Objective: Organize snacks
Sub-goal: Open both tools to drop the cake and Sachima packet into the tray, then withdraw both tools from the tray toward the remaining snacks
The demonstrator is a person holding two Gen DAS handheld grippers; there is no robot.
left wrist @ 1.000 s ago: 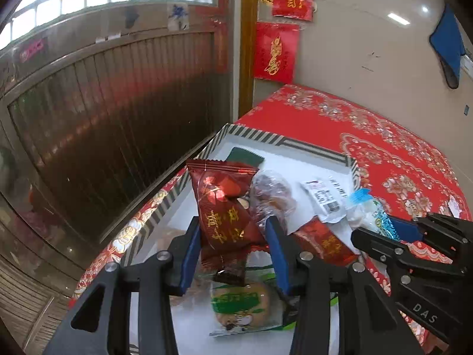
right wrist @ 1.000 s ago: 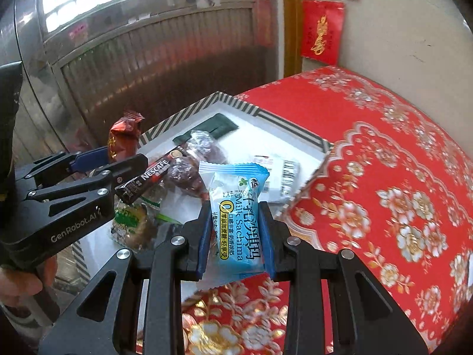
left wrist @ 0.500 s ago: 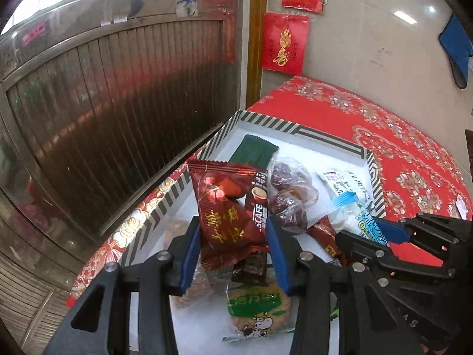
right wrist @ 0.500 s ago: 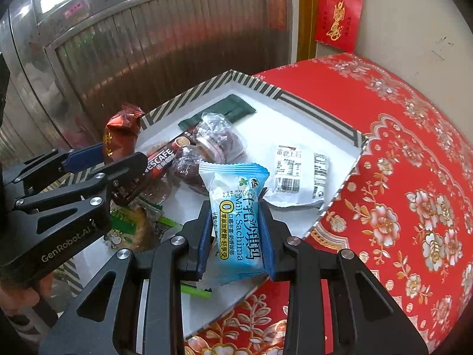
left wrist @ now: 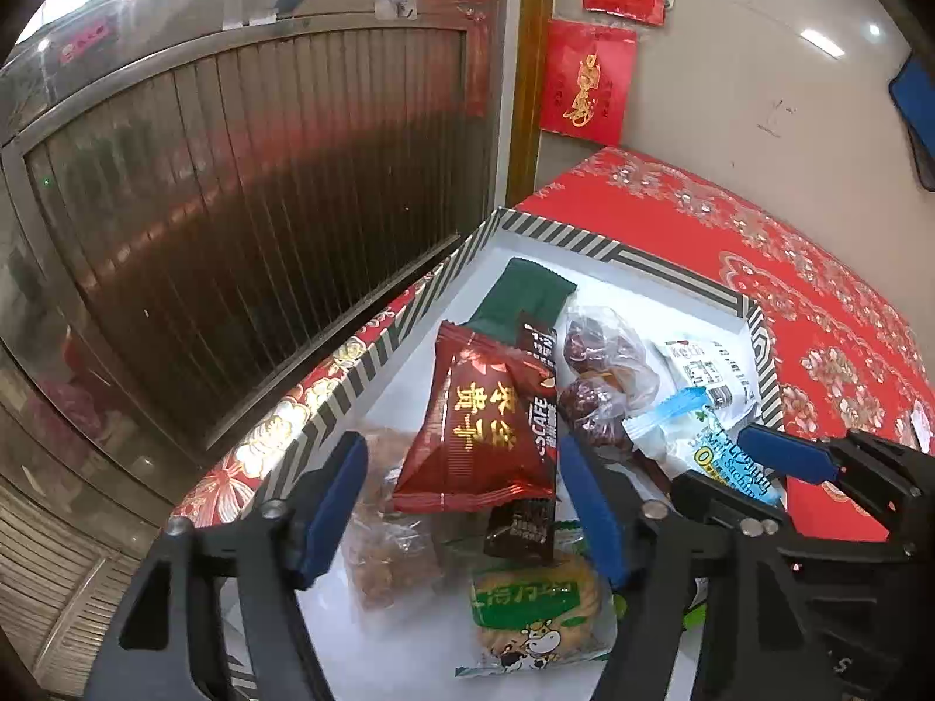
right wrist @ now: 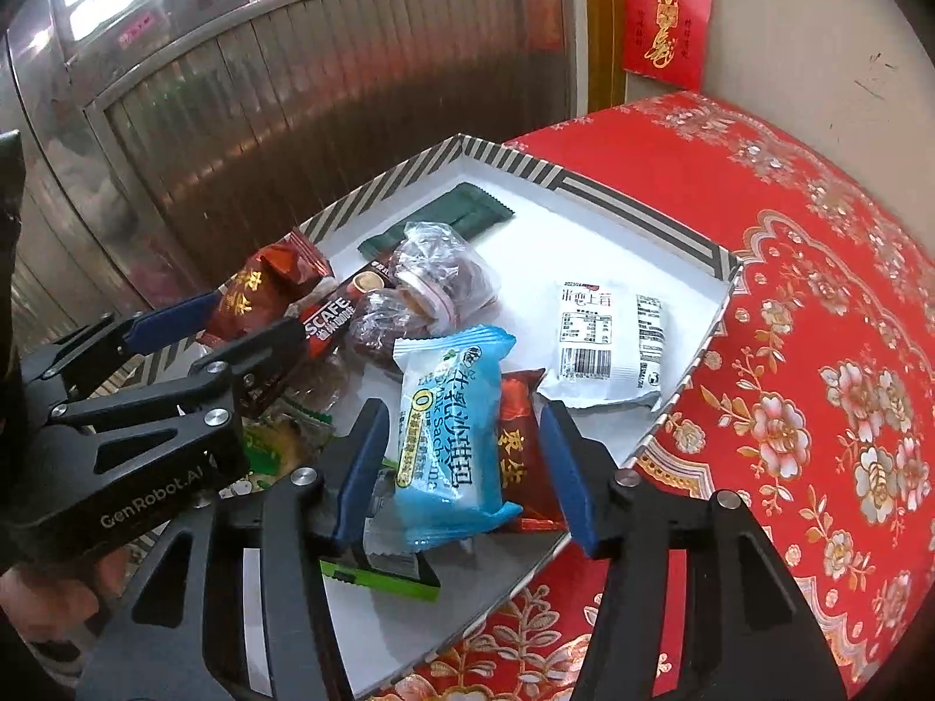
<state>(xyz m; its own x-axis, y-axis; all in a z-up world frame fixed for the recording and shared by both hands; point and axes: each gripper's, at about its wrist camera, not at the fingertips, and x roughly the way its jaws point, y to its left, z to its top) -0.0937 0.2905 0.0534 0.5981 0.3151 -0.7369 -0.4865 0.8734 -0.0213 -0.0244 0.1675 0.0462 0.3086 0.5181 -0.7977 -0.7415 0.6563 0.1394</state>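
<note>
Left tool (left wrist: 461,502): jaws opening, pads clear of the red jujube packet (left wrist: 476,426) that lies between them.
Right tool (right wrist: 461,467): jaws opening, pads off the blue milk sachima packet (right wrist: 447,426) between them.
Location: both packets lie on the pile in the striped-rim tray (right wrist: 613,193); white barcode packet (right wrist: 608,344) at 2 o'clock from the blue one.
Handling: judged light, soft, slick film wrappers; contents may crumble. Best taken across the middle, lightly.
Surface: red floral cloth (right wrist: 818,350).
Room: metal shutter door (left wrist: 234,204) at 10 o'clock; red wall hangings (left wrist: 584,82) at 12.
</note>
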